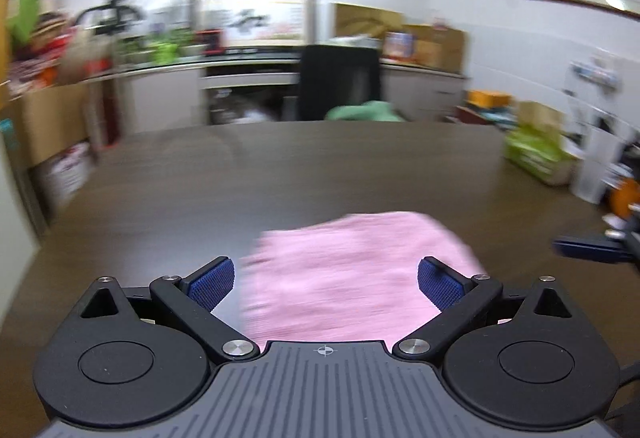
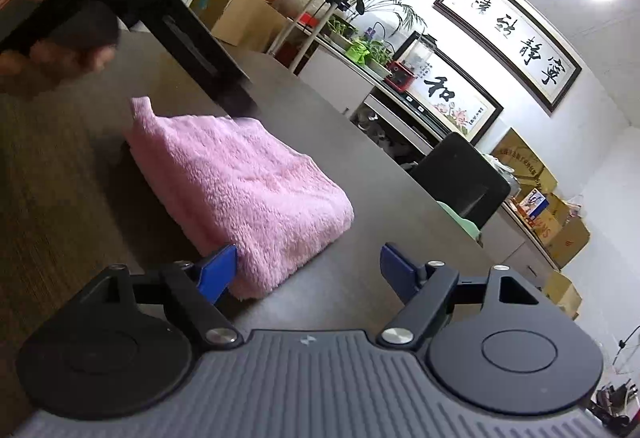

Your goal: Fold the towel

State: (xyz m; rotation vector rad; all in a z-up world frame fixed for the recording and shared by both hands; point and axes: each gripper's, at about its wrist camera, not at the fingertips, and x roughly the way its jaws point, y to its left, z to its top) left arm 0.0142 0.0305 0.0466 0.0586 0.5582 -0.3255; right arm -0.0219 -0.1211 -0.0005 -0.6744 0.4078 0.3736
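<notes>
Two views, one smeared: left wrist picture blurred by motion, edges of everything soft, far clutter along the counter hard to make out. Pink towel (image 1: 352, 270) lying on the dark wood-grain table (image 1: 280, 173), folded into a thick, plump block, nap fluffy and looped; near part cut off behind the grey ribbed body of the left gripper (image 1: 326, 280). Left gripper spread wide, blue cross-hatched pads (image 1: 212, 284) apart, nothing pinched, towel seen between them but contact impossible to judge through the blur. At the right edge of that view, a dark blue finger of the other tool, mostly cropped. In the right wrist view, sharper: towel (image 2: 248, 189) a rounded rectangle with soft folded edges, one corner poking up at the far end, far side partly hidden under a blurred black shape crossing the table (image 2: 380, 205). Right gripper (image 2: 310, 270) likewise released, smooth blue fingers (image 2: 218, 270) wide apart, the left one just beside or touching the towel's near corner, which of the two not clear; the other over bare tabletop. Upper left of this view filled by a smeared hand and black body, outline lost. Behind, framed calligraphy (image 2: 508, 37) on a white wall, glossy black chair back (image 2: 460, 177), cardboard boxes (image 2: 560, 226), leafy plants.
</notes>
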